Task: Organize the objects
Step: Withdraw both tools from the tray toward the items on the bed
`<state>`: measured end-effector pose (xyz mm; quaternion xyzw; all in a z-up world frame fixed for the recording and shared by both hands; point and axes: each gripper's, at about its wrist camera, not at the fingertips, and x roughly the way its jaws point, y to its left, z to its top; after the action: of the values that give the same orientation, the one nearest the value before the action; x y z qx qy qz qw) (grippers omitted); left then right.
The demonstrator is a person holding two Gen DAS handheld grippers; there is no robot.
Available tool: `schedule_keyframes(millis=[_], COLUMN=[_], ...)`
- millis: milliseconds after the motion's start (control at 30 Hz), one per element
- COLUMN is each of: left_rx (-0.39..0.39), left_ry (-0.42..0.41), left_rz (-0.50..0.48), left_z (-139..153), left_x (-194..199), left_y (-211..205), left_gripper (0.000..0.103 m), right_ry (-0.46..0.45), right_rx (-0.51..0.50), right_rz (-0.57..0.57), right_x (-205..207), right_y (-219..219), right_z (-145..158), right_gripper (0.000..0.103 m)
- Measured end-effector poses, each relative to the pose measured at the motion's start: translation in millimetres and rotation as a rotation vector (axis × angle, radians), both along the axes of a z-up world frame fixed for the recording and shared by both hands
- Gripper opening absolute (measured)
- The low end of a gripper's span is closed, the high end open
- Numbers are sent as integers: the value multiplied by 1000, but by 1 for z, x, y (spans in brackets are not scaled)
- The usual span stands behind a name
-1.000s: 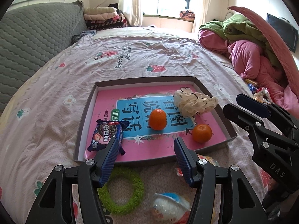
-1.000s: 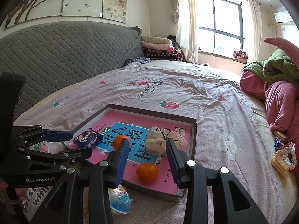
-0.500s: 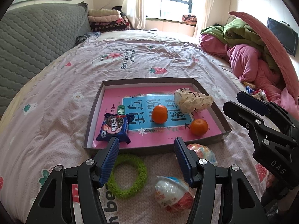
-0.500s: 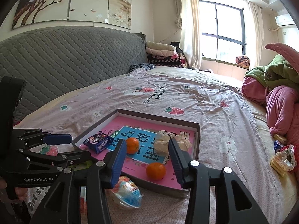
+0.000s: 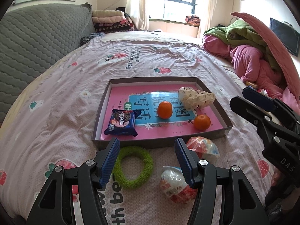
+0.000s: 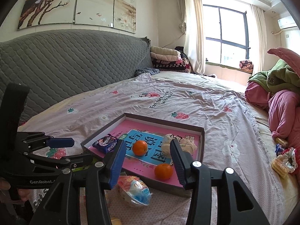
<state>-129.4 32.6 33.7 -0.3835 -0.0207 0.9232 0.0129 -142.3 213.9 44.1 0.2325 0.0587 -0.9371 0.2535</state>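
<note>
A shallow box tray lies on the bed. It holds a blue cookie pack, two oranges and a cream cloth bundle. In front of the tray lie a green fuzzy ring and two wrapped snack cups. My left gripper hovers open above the ring, empty. My right gripper hangs in front of the tray, its jaws opening with nothing between them.
A pile of pink and green bedding rises at the right. Small snack packs lie beside it. A grey quilted headboard runs along the left, with folded blankets at the far corner.
Both grippers have drawn back from the tray, so the ring and snack cups show in front of it. The right jaws have spread wider. Nothing was taken hold of.
</note>
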Motion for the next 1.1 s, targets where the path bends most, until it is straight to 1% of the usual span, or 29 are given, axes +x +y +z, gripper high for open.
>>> schedule_keyframes(millis=[233, 600, 800, 1100], left_rx=[-4, -10, -33, -34], left_ry=[-5, 6, 7, -2], left_rz=[-6, -15, -16, -19], left_z=[-2, 2, 0, -3], left_x=[9, 18, 21, 22], left_y=[2, 10, 15, 18], left_gripper=[63, 63, 63, 63], right_ry=[-4, 25, -12, -17], right_rx=[-8, 33, 46, 30], right_rz=[6, 6, 7, 0], right_x=[6, 25, 34, 48], right_y=[-1, -5, -4, 3], right_z=[-1, -3, -14, -18], right_gripper=[49, 49, 49, 49])
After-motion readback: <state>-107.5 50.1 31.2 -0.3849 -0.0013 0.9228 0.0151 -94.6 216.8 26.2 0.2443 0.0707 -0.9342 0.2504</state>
